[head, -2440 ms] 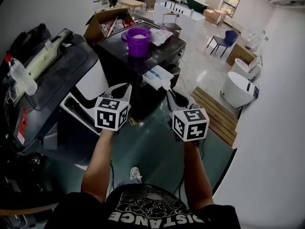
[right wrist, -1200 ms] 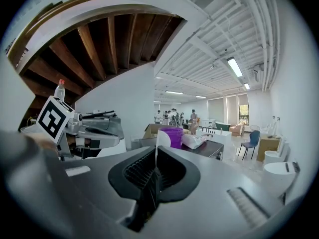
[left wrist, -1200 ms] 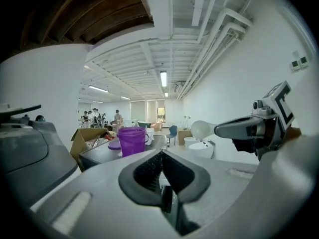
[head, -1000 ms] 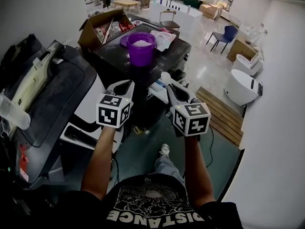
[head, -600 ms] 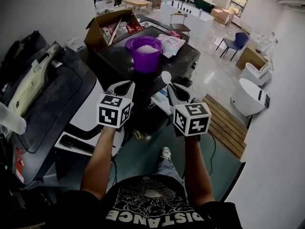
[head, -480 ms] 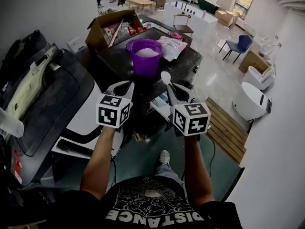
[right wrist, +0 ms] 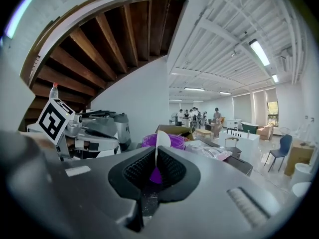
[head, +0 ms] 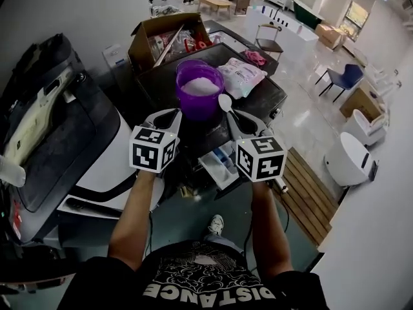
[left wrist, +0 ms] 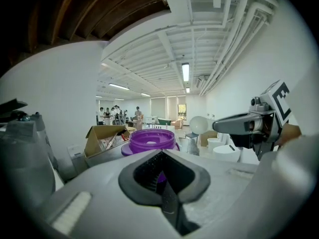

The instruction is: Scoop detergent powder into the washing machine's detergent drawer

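Purple tub [head: 200,97] now brought nearer: spoon [head: 224,102], clamped by right gripper [head: 233,121], is held just beside its right rim; left gripper [head: 166,117] is closed on nothing.

The head view looked steeply down from above and behind, close over the left gripper [head: 166,116] and right gripper [head: 233,119], with the purple tub [head: 200,97] on the dark surface [head: 261,102] just ahead of them. Each gripper view sat low behind its own jaws, facing forward at about the tub's height. Both shared the tub; the left view caught the right gripper at its right, the right view the left gripper at its left
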Motion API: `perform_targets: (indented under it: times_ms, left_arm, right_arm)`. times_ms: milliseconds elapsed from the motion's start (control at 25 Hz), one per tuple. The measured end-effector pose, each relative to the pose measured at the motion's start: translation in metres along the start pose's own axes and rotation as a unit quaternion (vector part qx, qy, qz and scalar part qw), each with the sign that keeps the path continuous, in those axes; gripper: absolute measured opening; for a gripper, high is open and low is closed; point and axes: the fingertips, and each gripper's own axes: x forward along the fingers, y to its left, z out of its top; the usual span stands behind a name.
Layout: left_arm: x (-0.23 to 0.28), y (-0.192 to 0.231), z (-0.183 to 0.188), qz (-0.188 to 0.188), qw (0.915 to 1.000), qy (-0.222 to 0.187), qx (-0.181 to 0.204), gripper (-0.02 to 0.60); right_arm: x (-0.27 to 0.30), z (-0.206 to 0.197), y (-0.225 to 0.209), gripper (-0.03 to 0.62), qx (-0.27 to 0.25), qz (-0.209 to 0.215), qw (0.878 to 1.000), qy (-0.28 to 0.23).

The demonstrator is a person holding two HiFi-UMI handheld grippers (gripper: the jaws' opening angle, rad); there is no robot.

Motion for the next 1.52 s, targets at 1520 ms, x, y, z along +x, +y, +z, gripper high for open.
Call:
perform_targets:
  times_ms: [1520]
  left_arm:
    - [0.047,0.051,0.011,0.111,0.9935,0.018,-0.017,0.002]
  right_arm:
    - [0.175,0.017,-0.006,0.035,-0.297,0.201,0.901,0.245]
